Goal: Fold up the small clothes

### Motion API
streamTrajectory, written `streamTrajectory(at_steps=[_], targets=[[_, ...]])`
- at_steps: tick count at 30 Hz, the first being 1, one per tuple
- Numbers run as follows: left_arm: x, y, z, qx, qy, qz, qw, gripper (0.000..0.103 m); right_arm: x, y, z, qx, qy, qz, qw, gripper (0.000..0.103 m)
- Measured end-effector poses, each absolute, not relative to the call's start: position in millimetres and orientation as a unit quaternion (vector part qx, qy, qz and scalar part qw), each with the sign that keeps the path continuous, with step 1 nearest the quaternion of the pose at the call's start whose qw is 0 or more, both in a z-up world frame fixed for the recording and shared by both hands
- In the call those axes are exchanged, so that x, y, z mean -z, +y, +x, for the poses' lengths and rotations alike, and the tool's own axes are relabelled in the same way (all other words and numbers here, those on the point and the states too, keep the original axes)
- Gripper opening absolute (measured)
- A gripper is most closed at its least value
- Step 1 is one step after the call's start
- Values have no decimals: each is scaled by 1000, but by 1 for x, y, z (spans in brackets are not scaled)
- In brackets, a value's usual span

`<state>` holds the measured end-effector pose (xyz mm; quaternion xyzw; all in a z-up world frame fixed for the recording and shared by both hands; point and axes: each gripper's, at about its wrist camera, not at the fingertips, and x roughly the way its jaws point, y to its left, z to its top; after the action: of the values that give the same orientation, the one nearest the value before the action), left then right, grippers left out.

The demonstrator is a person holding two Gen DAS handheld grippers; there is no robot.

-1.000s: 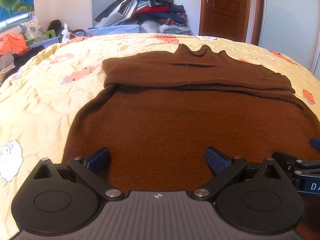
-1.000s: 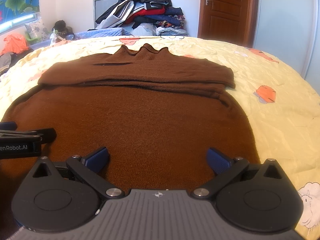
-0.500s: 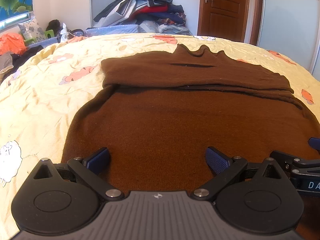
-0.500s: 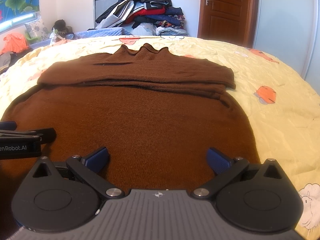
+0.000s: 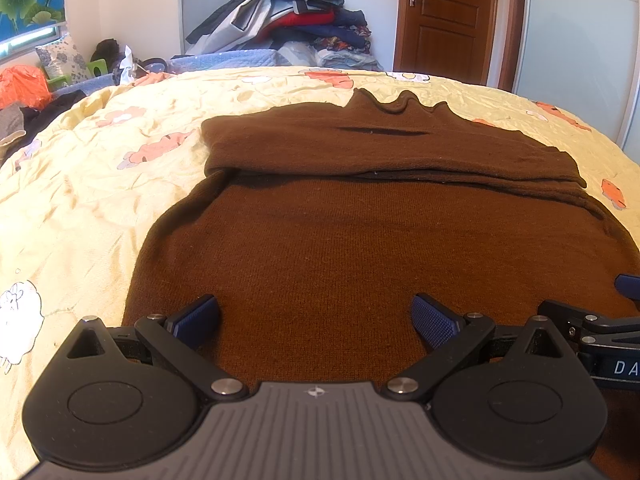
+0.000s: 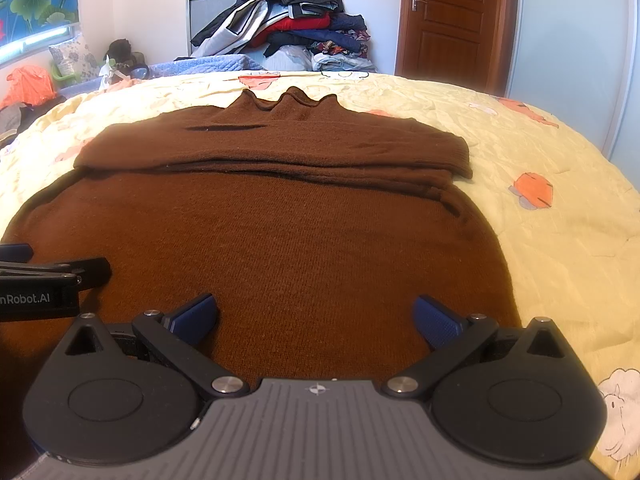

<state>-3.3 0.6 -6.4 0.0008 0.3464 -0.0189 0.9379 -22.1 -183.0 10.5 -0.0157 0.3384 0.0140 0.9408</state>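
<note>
Now both claws gape over the sweater's near hem.
Left claw (image 5: pixel 316 316) and right claw (image 6: pixel 316 316) hold nothing; the sweater (image 5: pixel 360 240) lies flat on the bed (image 5: pixel 80 184), sleeves folded across.

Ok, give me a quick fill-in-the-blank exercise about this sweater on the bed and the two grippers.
1. The sweater on the bedspread is ____ in colour.
2. The jaws of the left gripper and the right gripper both stand ____.
3. The sweater's sleeves are folded across its ____.
4. The door behind the bed is ____.

Missing words: brown; open; chest; closed
</note>
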Motion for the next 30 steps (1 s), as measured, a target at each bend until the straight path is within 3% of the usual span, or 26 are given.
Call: streamTrajectory(at_steps=[9, 19, 30], targets=[[2, 1, -30, 18, 368, 16, 929, 103, -14, -184, -31, -14, 351, -14, 936, 103], [0, 11, -106, 44, 381, 38, 923, 103, -21, -196, -118, -82, 381, -52, 920, 103], [-7, 32, -120, 50, 415, 25, 908, 103, -33, -216, -141, -81, 417, -33, 905, 103]])
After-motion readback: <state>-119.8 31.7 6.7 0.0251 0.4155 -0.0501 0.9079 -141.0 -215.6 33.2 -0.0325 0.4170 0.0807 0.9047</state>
